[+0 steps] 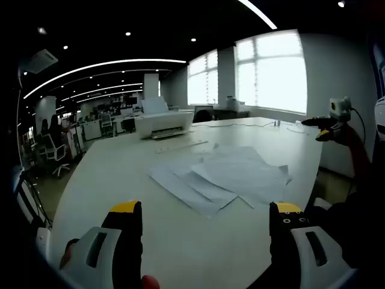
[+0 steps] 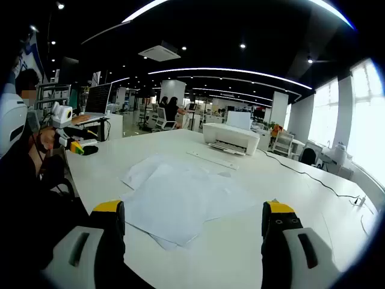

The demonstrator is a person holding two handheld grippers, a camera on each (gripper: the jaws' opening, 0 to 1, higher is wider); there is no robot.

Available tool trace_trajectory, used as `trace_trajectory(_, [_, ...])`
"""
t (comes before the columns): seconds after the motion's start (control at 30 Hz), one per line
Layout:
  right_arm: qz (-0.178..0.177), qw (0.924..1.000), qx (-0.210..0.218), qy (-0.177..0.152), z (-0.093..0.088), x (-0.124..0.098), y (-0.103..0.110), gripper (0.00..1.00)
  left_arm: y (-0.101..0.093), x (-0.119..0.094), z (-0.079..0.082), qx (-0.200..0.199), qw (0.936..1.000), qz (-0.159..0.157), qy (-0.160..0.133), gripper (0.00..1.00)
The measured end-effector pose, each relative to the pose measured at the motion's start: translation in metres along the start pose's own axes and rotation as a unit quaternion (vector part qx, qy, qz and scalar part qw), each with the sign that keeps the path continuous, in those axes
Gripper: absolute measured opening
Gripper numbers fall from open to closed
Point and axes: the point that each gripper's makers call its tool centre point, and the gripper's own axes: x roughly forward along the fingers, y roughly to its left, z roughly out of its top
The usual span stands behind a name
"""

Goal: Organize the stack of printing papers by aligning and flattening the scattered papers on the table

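Note:
Several white sheets of paper (image 1: 222, 174) lie fanned and overlapping, askew to one another, on a white table (image 1: 114, 174). My left gripper (image 1: 206, 211) hovers open short of them, its yellow-tipped jaws wide apart with nothing between. In the right gripper view the same loose papers (image 2: 180, 198) spread over the table (image 2: 289, 205) just past my right gripper (image 2: 193, 209), which is open and holds nothing. The right gripper (image 1: 326, 125) also shows at the right of the left gripper view, held above the table edge. The left gripper (image 2: 72, 144) shows at the left of the right gripper view.
A white printer (image 1: 162, 123) (image 2: 231, 137) stands beyond the papers, with a long thin strip (image 1: 180, 146) (image 2: 212, 159) lying in front of it. A cable (image 2: 313, 177) runs across the far side of the table. Office chairs (image 1: 51, 150) and desks stand around.

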Motion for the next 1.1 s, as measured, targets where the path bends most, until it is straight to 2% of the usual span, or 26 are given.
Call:
trace_trajectory(0.33, [-0.004, 1.0, -0.002, -0.001, 0.0006, -0.0031, -0.0022, 0.9, 0.0025, -0.002, 0.0029, 0.002, 1.0, 0.008, -0.005, 0.94])
trace_trajectory(1.1, [-0.004, 1.0, -0.005, -0.003, 0.0021, -0.0028, -0.002, 0.89, 0.0023, -0.0019, -0.0003, 0.01, 0.9999, 0.008, 0.005, 0.97])
